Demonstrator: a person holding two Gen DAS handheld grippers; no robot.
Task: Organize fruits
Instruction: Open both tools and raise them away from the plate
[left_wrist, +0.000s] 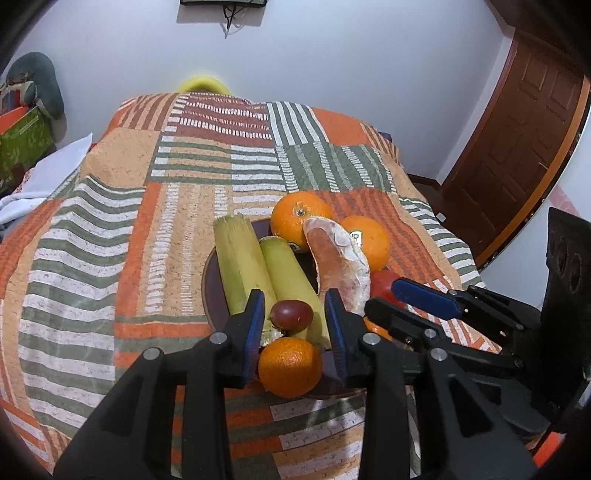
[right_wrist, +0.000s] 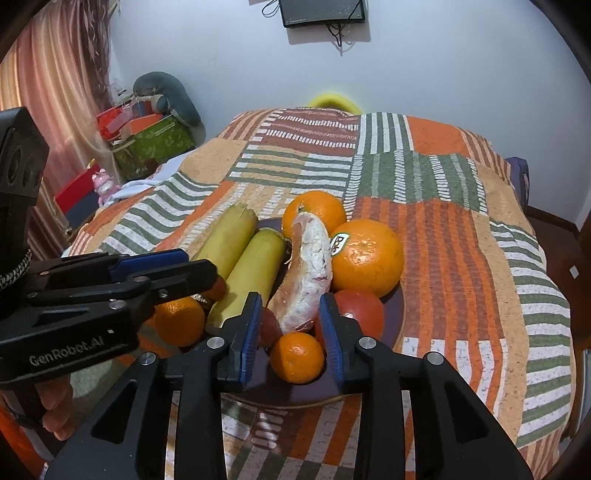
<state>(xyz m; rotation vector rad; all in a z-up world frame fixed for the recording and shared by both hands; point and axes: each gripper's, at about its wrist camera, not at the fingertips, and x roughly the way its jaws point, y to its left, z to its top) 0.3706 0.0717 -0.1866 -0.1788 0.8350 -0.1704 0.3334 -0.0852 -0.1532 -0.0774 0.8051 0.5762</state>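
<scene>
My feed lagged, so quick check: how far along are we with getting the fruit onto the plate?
Looks nearly done: every fruit in view sits on the plate, none on the cloth. In hand: nothing gripped; the left gripper stands open around one small orange, the right gripper open around a second small orange. Left: probably just backing both grippers away.

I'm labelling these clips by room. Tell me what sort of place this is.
Most likely a bedroom at home. The fruit plate sits on what looks like a bed under a patchwork quilt, a small TV hangs on the wall, and a wooden door and boxes stand nearby.
</scene>
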